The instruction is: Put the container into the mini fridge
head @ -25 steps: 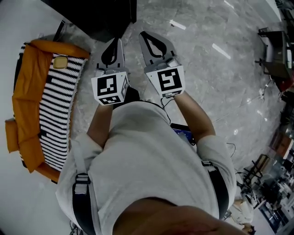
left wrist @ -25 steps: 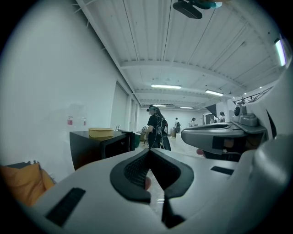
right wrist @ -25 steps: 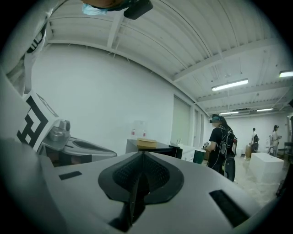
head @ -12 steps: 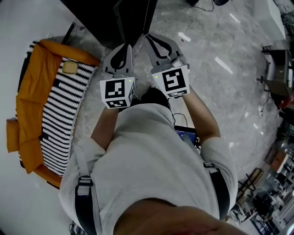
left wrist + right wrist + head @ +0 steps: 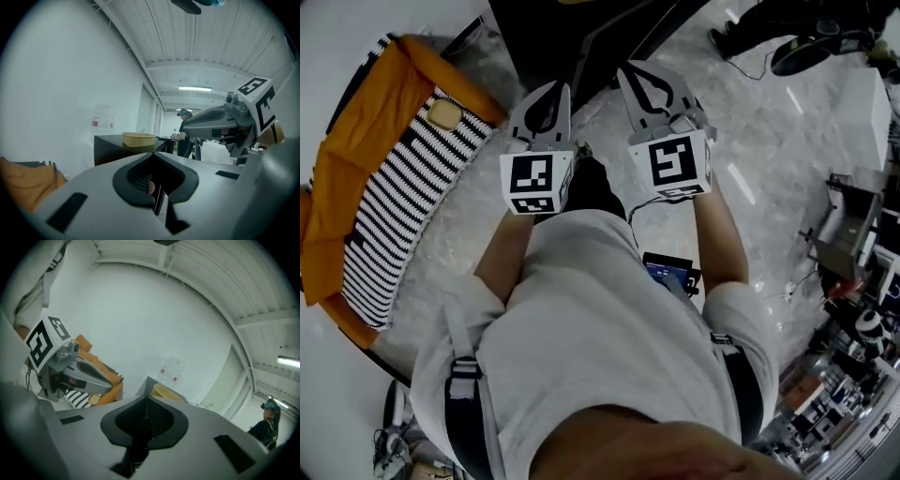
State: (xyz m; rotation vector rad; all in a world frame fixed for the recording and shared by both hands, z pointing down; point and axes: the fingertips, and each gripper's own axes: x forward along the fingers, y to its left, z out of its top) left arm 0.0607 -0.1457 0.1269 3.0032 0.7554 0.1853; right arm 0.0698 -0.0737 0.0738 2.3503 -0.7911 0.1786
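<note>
Yellowish-tan, the container (image 5: 138, 138) sits on a black tabletop (image 5: 108, 151). It is ahead of the left claw (image 5: 157, 202) and a little to the left of its tips, well apart from them. Seen from the right claw (image 5: 145, 418), the same container shows just beyond and above the tips, also apart from them.

Both claws are clenched on nothing, each pair of jaws meeting along a thin seam. The person holds them side by side, near each other, over a grey marbled floor (image 5: 750, 122).

The left cube (image 5: 534, 183) and the right cube (image 5: 673, 164) each bear a black-and-white square code pattern. On the white wall to the left of the left claw hangs a small label (image 5: 102, 123) with a red patch; its print is too small to read. Further left lies an orange cushion (image 5: 356, 159) with a black-and-white striped cover (image 5: 403, 197) on it.
</note>
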